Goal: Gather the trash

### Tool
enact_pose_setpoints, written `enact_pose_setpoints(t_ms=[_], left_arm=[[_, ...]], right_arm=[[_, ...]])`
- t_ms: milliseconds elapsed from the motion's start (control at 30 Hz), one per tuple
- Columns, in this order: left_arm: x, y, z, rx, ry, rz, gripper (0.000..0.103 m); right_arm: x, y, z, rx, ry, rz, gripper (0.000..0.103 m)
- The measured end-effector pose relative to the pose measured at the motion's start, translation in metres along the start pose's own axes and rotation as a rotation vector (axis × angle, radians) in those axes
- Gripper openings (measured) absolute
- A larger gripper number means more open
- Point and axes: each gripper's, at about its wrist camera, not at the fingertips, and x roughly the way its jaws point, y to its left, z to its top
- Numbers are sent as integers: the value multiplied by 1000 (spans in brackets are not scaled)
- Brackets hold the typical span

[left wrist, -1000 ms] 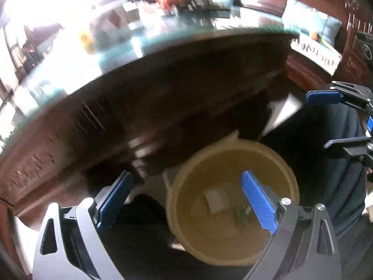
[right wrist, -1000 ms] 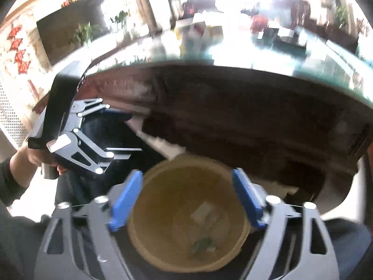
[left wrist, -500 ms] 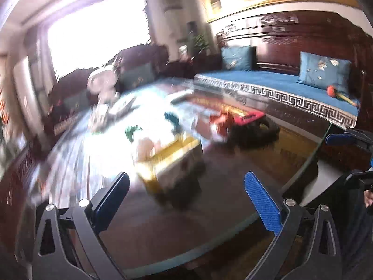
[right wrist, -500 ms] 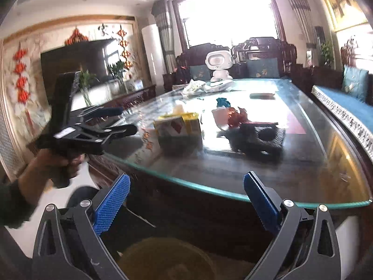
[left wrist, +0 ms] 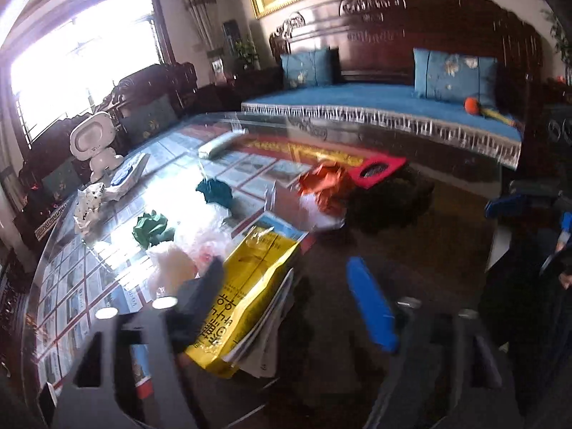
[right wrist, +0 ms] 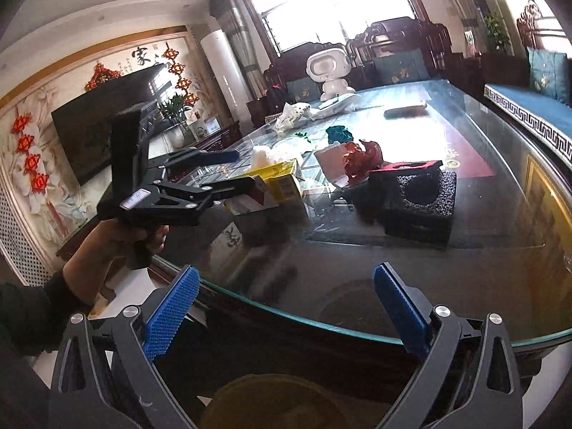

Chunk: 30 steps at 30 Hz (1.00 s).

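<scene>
A second ago both claws look down into the yellow bin, which has a few bits in it. Now both look up and over the glass table [right wrist: 464,286]. I think one drop is done and the next pick is starting.

The left claw [left wrist: 282,268] has just been closing and is about half shut. The yellow box [left wrist: 250,286] lies between its jaws. The dark finger at 9 o'clock looks right up against the box, but the blue pad at 3 o'clock is not on it. So the box is not gripped yet. The right claw [right wrist: 286,273] is wide open with nothing in it, waiting over the near table edge.

The trash sits in the middle of the table, at about 12 o'clock from the right claw. The yellow bin [right wrist: 275,400] is on the floor below the table edge, at 6 o'clock in the right view.

Here is my count:
- one yellow box
- two green paper balls [left wrist: 152,228]
- one red wrapper [left wrist: 321,186]
- one white spotted paper ball [left wrist: 87,203]
- one heap of white plastic [left wrist: 178,261], too blurry to count apart
- one black foam block [right wrist: 418,196]
- one white toy robot [right wrist: 329,71]
</scene>
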Motion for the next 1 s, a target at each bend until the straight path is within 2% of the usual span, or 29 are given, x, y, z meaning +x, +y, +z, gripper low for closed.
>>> enact_pose_setpoints(t_ms=[100,200,400,433,567,600,733,867,1000], left_arm=[[10,1,-4,19,45,2,46],[12,2,-11,16,72,4,46],[6,-2,-18,25,78,4,44],[5,-2,-18,28,76,6,40],[-1,2,-18,10,61,10,34],[-3,4,-18,0,56,0,27],[-5,5,-18,-3,65,-2,13],[-5,1,-19,0,67,5,8],[-7,9,-15,-58,56,-15,3]], right_arm=[[1,-7,1,39,6,21,95],[2,-10,1,68,11,35,95],[8,-10,0,76,31,40,95],[9,-8,0,72,40,40,95],[14,-5,-1,59,58,41,95],[14,-5,-2,58,60,42,95],[15,-2,-1,56,69,44,95],[17,-2,-2,61,78,47,94],[22,-4,1,61,81,39,92]])
